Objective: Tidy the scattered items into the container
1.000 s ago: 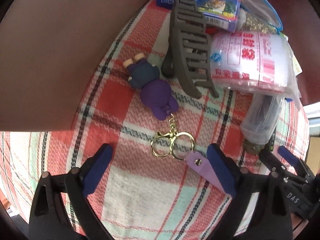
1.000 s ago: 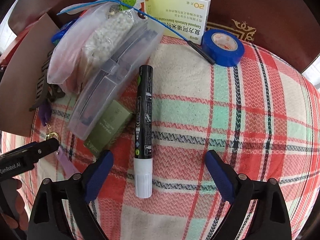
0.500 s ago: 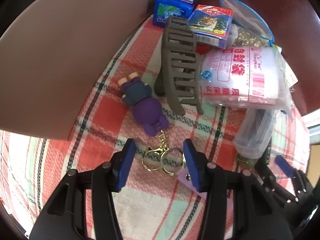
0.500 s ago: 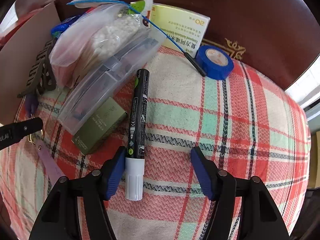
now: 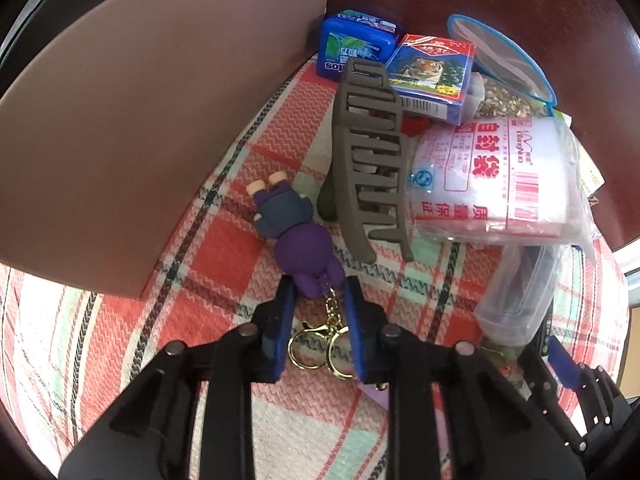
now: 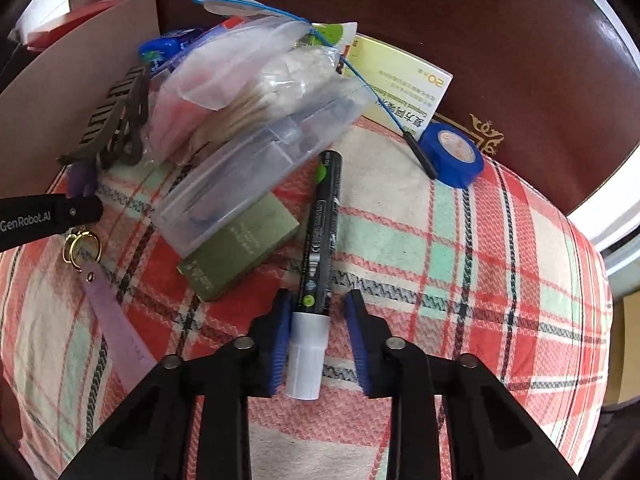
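Note:
A purple doll keychain [image 5: 298, 236] with gold rings [image 5: 320, 346] lies on the plaid cloth [image 5: 100, 344]. My left gripper [image 5: 319, 286] has closed in around the doll's head and chain; the blue pads touch or nearly touch it. A black marker with a white cap [image 6: 318, 256] lies on the cloth. My right gripper [image 6: 318, 304] straddles its cap end, and a gap shows on the right side. A brown cardboard flap [image 5: 132, 128] stands to the left.
Beside the doll lie a grey hair claw [image 5: 370, 160], a blue box [image 5: 352, 50], a tiger-print box [image 5: 430, 72] and plastic bags [image 5: 492, 176]. The right wrist view shows a clear case [image 6: 256, 184], a green box [image 6: 240, 252], blue tape [image 6: 454, 154] and a yellow booklet [image 6: 400, 88].
Both grippers have moved forward and narrowed: the left around the doll keychain's head, the right around the marker's white cap end.

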A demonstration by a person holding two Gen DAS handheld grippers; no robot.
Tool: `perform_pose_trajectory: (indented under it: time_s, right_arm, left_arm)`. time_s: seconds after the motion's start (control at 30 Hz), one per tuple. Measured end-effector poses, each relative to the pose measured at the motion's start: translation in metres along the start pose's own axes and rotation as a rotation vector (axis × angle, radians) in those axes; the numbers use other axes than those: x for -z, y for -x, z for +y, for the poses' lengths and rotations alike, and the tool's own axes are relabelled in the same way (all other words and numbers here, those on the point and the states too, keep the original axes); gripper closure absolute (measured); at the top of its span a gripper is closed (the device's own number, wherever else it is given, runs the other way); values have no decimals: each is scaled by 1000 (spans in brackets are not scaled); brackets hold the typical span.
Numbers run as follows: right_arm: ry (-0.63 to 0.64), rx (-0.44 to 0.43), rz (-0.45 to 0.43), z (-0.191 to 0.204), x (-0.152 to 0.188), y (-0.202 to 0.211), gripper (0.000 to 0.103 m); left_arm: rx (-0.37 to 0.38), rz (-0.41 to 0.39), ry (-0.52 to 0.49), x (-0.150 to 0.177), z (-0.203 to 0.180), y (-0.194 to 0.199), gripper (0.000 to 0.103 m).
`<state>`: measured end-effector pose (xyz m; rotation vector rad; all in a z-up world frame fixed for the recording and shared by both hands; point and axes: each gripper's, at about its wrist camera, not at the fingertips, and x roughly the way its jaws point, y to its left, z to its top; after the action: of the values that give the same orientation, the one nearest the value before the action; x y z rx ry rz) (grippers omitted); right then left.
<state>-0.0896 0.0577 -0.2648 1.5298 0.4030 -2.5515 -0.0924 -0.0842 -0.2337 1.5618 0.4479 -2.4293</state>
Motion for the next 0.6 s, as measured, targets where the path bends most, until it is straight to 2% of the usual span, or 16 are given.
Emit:
perform_pose_trajectory:
  time_s: [0.13,0.3,0.6]
  right_arm:
    - [-30,-17,0,-1,-6,0,83]
    - [-49,-30,-12,2,-13,3,84]
    - [-66,-34,-37,10,-30,17,84]
  left_arm:
    - [-16,-10,-12,1,-4,4,80]
    - [-27,-19,-13,2,-7,11,81]
    - [3,-29,25,5,-2,35,81]
